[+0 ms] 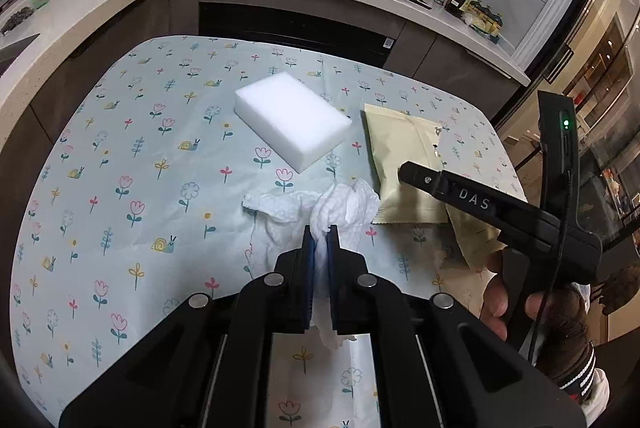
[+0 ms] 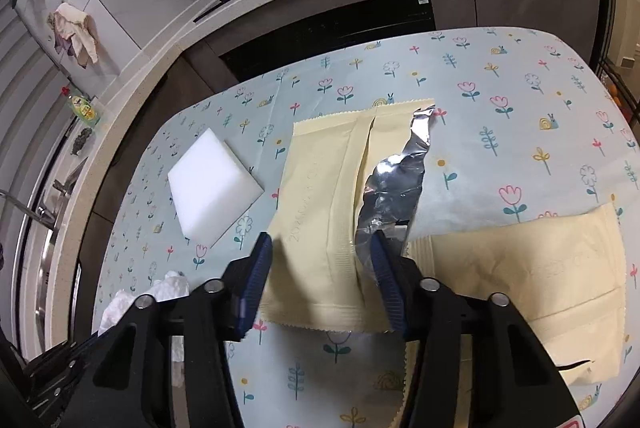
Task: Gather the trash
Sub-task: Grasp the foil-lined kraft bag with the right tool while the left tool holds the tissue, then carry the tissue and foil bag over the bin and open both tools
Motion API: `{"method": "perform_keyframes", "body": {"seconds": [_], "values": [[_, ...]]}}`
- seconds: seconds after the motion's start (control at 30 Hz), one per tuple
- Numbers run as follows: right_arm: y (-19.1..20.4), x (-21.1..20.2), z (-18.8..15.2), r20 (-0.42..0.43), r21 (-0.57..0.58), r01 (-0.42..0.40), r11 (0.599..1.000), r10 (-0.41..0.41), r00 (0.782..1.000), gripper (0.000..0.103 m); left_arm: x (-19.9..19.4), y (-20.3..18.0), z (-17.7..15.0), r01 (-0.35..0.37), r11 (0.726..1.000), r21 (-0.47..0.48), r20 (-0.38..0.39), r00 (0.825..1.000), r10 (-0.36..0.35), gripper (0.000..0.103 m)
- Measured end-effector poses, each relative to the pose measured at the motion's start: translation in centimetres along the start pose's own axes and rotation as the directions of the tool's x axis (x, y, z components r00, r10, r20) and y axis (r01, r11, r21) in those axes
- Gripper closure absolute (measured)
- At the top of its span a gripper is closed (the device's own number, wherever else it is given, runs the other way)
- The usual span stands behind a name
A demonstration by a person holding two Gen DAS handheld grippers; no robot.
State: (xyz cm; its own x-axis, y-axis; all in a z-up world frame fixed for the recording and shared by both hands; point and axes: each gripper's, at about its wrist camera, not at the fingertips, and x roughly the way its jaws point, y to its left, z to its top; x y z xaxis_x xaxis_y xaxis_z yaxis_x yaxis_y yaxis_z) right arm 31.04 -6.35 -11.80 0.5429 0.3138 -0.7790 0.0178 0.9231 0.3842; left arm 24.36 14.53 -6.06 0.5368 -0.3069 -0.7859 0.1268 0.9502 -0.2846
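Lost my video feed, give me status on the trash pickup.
Left gripper shut on crumpled tissue. Right gripper open, straddling torn cream wrapper. Second wrapper and white sponge lie on table; nothing blocking.

Black tongs [image 1: 320,240] with ribbed blue pads [image 2: 260,268], silver screws, "DAS" lettering.

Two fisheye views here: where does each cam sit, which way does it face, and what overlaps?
Left wrist: on the left gripper, facing across the table toward the stove; its jaws pinch the tissue; the right gripper and the person's hand show.
Right wrist: on the right gripper, jaws open over the torn wrapper; a second wrapper lies to its right.
Shared: sponge, tissue, wrapper, table.
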Motion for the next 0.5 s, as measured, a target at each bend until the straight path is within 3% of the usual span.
{"method": "perform_keyframes", "body": {"seconds": [0.2, 0.5], "values": [[1.3, -1.5, -0.7, 0.019, -0.029, -0.051, 0.998, 0.052, 0.998, 0.1, 0.0, -0.1, 0.0, 0.005, 1.0, -0.002, 0.002, 1.0, -0.005, 0.097], [0.6, -11.0, -0.7, 0.189, -0.037, -0.069, 0.997, 0.074, 0.979, 0.101, -3.2, -3.4, -0.3, 0.045, 0.997, 0.056, 0.053, 0.997, -0.048, 0.097]]}}
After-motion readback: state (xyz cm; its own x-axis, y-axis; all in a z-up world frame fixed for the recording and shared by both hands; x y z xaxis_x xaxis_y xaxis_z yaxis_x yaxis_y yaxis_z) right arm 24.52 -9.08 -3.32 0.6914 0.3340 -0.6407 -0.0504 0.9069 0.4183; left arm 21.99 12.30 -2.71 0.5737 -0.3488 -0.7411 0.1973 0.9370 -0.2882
